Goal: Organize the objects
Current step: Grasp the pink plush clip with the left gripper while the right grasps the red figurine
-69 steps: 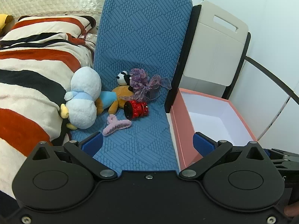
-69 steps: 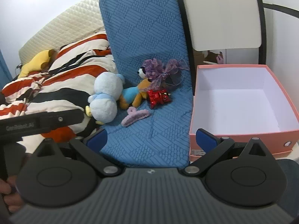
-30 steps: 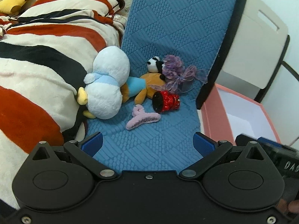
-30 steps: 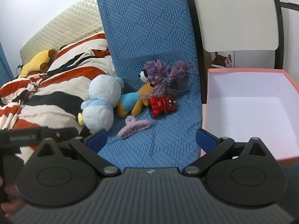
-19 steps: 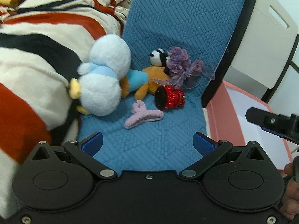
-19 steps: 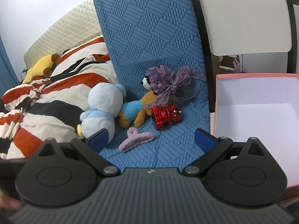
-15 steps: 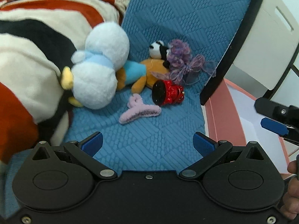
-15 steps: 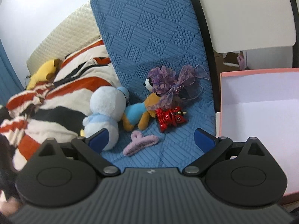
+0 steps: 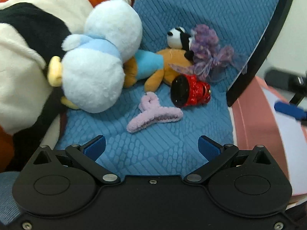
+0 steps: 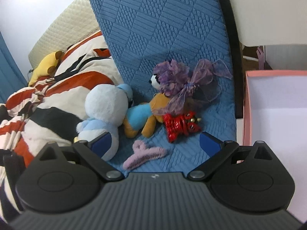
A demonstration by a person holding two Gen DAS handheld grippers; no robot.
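Fuzz is covering the light lilac hair claw (image 9: 154, 113) lying mid-frame, likely best pinched across its narrow spine, while left gripper (image 9: 151, 147) and right gripper (image 10: 155, 141) are both gaping empty.

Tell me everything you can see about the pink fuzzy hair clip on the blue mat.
The hair clip is pale pink and covered in fuzzy plush. It is Y-shaped, with a looped end and two long arms. It lies flat on the blue mat, apart from the toys behind it, and nothing grips it.
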